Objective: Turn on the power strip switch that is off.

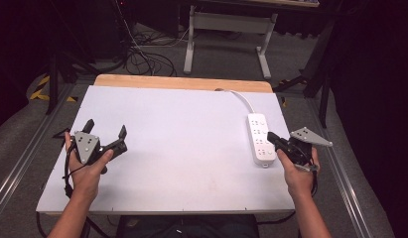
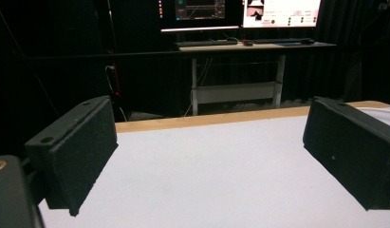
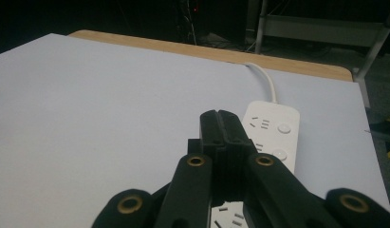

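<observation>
White plastic power strip point(image 1: 260, 139) with several socket rows and round buttons lies flat on the right part of the white table top point(image 1: 181, 148), its long axis running away from my side. Its white cable point(image 1: 239, 98) leaves the far end and curves toward the light wooden edge strip point(image 1: 181, 82) at the back of the table.

Right gripper point(image 1: 272, 139), black with a grey three-cornered plate on top, sits in my right hand point(image 1: 300, 173) at the near right side of the strip. Its tips are over the near half of the strip's right edge; I cannot tell from the high view whether they touch it. In the right gripper view the two black jaws are pressed flat together with nothing between them, and the strip shows both beyond and beneath them.

Left gripper point(image 1: 106, 130), the same black build with a grey plate, is in my left hand point(image 1: 87, 166) over the left part of the table, well apart from the strip. Its jaws stand wide and bare; in the left gripper view I see plain white surface between the two black pads point(image 2: 76, 156).

Beyond the table: a white-legged desk point(image 2: 240, 90) carrying monitors point(image 2: 240, 9) and a keyboard point(image 2: 204, 43), against dark curtains.
</observation>
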The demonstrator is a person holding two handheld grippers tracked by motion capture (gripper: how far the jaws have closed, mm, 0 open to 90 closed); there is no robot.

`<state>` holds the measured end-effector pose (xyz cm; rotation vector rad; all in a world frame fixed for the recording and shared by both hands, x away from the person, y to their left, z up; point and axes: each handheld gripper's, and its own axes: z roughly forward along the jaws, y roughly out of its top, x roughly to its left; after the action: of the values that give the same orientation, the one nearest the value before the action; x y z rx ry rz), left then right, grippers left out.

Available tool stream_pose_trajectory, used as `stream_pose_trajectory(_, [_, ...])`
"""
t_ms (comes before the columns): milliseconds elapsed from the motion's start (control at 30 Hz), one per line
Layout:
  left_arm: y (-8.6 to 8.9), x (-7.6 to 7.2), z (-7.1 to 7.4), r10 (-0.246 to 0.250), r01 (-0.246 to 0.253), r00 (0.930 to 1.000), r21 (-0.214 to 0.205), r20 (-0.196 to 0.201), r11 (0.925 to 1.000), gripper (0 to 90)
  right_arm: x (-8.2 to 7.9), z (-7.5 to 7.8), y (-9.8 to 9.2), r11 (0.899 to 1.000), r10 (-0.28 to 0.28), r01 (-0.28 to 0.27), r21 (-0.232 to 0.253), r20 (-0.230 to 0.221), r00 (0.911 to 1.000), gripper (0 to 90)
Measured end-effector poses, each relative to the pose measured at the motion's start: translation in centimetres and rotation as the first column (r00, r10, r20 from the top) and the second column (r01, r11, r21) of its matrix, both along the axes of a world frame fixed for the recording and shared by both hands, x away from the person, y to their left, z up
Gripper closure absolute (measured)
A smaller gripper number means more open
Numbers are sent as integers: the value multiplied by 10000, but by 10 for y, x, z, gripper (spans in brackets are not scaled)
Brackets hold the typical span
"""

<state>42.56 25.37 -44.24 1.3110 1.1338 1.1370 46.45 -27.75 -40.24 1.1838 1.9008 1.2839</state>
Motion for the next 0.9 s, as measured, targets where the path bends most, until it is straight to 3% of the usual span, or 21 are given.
stream_pose_trajectory(233, [-1, 0, 0, -18, 18, 10000, 11, -29, 10000, 44, 11, 7, 5, 9999, -95, 90, -146, -386, 9992, 900])
stream_pose_trajectory(367, [-1, 1, -1, -33, 33, 10000, 8, -57, 10000, 43, 25, 7, 3, 9985, -424, 394, -386, -797, 9959, 900])
stream_pose_trajectory(433, [-1, 1, -1, -37, 38, 10000, 19, -79, 10000, 38, 38, 5, -2, 9969, -639, 579, -524, -1206, 9906, 900])
stream_pose_trajectory(500, [-1, 1, -1, -47, 47, 9999, 25, -114, 10000, 37, 41, 5, -4, 9965, -672, 600, -588, -1274, 9896, 900])
stream_pose_trajectory(633, [-2, 1, -1, -77, 77, 9999, 44, -113, 10000, 37, 63, 2, -8, 9920, -1018, 854, -932, -1882, 9768, 900])
stream_pose_trajectory(667, [-1, 1, -1, -71, 71, 9999, 70, -108, 10000, 37, 63, 2, -8, 9920, -1018, 854, -932, -1882, 9768, 900])
stream_pose_trajectory(733, [-1, 1, -1, -78, 79, 9999, 90, -136, 9999, 38, 70, -3, -9, 9893, -1134, 903, -1143, -2150, 9700, 900])
stream_pose_trajectory(767, [-1, 1, -1, -79, 80, 9999, 96, -151, 9999, 38, 74, -8, -10, 9866, -1264, 966, -1317, -2411, 9622, 900])
stream_pose_trajectory(900, [-1, 1, -1, -67, 69, 9998, 97, -193, 9999, 38, 79, -16, -12, 9830, -1397, 1004, -1540, -2709, 9524, 900])
